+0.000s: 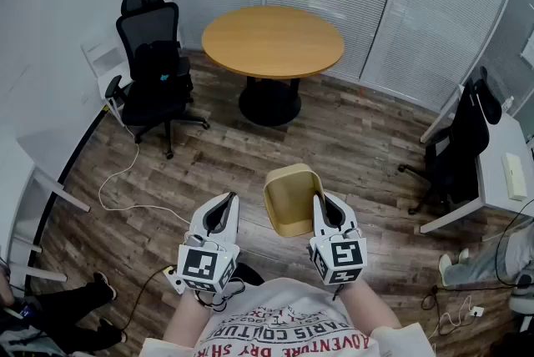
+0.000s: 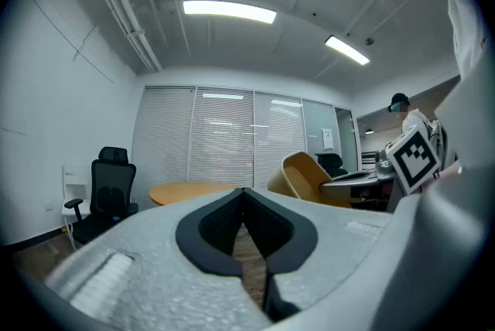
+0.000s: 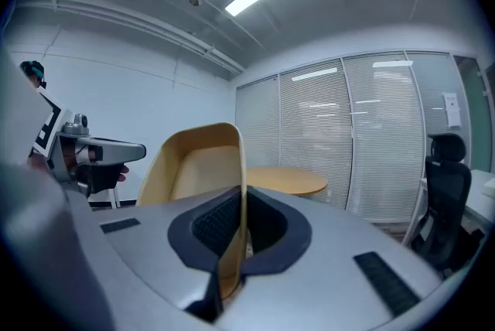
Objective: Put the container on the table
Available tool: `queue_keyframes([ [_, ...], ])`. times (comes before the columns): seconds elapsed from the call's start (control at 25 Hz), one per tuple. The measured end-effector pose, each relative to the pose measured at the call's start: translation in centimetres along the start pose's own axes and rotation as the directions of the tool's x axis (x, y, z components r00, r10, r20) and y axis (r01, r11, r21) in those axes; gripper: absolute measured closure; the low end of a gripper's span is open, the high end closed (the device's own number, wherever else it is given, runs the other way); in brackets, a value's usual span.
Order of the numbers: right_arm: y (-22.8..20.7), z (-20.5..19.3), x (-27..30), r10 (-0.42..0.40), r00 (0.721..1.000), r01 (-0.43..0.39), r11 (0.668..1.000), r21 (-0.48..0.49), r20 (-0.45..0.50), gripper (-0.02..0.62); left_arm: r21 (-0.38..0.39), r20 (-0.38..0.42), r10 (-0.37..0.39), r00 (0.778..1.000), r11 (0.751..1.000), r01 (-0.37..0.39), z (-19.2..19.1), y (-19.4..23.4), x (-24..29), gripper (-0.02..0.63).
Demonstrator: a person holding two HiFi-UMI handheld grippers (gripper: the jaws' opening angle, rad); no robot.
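1. The container (image 1: pixel 292 198), a tan open tub, is held clear of the floor by the right gripper (image 1: pixel 324 203). The gripper's jaws are closed on one side wall.
2. The left gripper (image 1: pixel 225 209) is carried just left of the container and apart from it. Its jaws are brought together with nothing between them.
3. The round counter (image 1: pixel 273 41) lies straight ahead of the container, well apart from both grippers, and its top is bare. The container's long axis is judged to run roughly toward the counter.
4. The stretch of floor between container and counter is shown only in the head view. The wall pinched between the pads is shown plainly only in the right gripper view. The container's tilt is shown best in the left gripper view.
5. Placement is judged not yet begun, and a forward carry is called for.
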State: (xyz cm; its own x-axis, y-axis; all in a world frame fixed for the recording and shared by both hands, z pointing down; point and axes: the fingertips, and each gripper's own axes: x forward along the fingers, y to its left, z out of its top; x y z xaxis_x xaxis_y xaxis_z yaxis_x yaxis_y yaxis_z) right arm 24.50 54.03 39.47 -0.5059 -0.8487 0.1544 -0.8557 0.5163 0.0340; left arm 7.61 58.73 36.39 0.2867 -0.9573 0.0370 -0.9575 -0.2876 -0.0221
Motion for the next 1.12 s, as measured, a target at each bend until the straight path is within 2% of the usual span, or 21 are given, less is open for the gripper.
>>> queue_keyframes([
  [0.52,-2.2,-1.6,0.6,-0.032,0.999,0.033,0.997,0.068,-0.023,0.583,-0.001,-0.013,-0.025,1.0,1.0,0.025,-0.4,-0.9,1.5,0.609],
  [0.88,-4.6,-3.2,1.3,-0.027,0.998,0.033,0.993,0.114,-0.054,0.583,-0.049,-0.039,-0.021,0.999,0.999,0.019,-1.3,-1.4,3.1,0.609],
  [1.12,-5.8,-3.8,4.8,-0.045,0.995,0.054,0.992,0.117,-0.084,0.584,-0.053,-0.065,-0.009,0.998,0.999,0.006,-2.2,0.8,5.2,0.609],
])
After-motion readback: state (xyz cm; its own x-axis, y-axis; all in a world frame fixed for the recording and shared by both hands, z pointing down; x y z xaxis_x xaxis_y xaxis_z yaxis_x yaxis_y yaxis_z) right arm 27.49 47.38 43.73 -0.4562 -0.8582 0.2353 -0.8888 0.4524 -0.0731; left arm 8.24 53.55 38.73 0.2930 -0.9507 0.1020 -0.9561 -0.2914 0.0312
